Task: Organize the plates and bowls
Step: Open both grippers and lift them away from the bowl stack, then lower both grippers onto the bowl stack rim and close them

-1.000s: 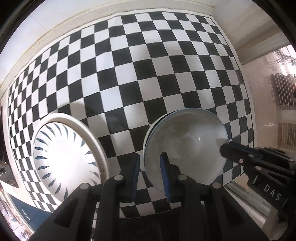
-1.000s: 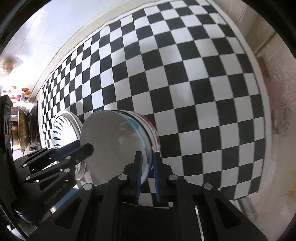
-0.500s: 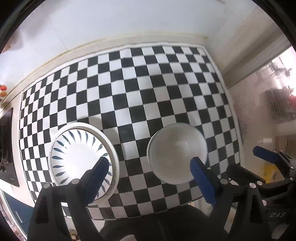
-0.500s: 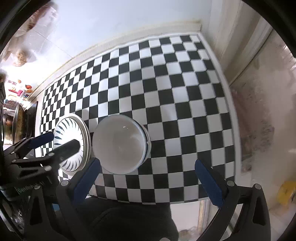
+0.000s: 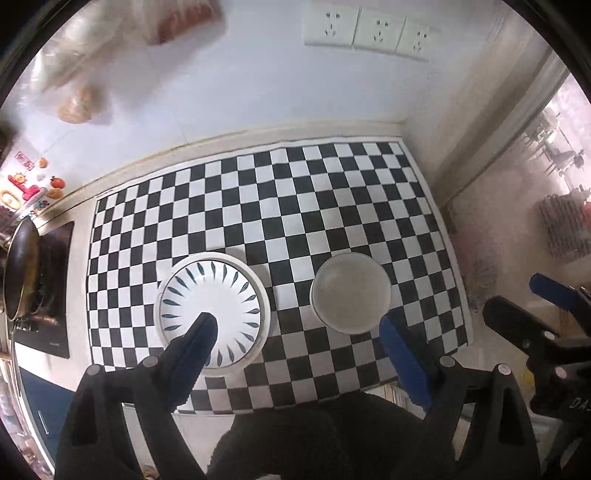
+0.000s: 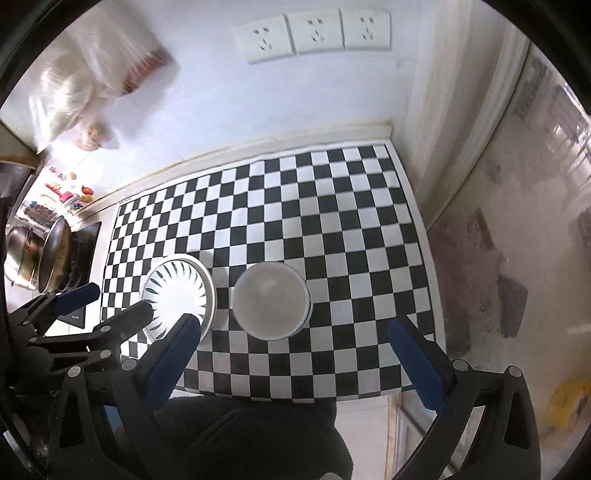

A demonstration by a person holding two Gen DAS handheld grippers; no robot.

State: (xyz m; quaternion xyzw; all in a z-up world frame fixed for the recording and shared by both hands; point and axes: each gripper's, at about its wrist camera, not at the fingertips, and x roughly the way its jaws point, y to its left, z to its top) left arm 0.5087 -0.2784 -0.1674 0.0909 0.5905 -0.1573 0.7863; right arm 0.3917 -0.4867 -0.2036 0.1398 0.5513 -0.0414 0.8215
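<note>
- Since a second ago both hand-held grippers have let go of the bowl's rim and risen well above it, so the whole checkered mat [image 5: 258, 206] now shows.
- The left hand-held gripper [image 5: 299, 336] hangs over the table with its blue pads [image 5: 404, 363] wide apart and nothing between them.
- The right hand-held gripper [image 6: 295, 339] is likewise spread wide and empty.
- The bowl [image 5: 350, 291] stands upright on the mat, toward its near right part; a second rim peeks out beneath it in the right wrist view, so it seems nested in another.
- The plate [image 5: 212, 308], white with dark leaf marks around its rim, lies flat on the mat just left of the bowl, apart from it.
- Three sockets [image 6: 314, 35] sit on the wall behind.
- A pan [image 5: 18, 271] rests on the stove at far left.
</note>
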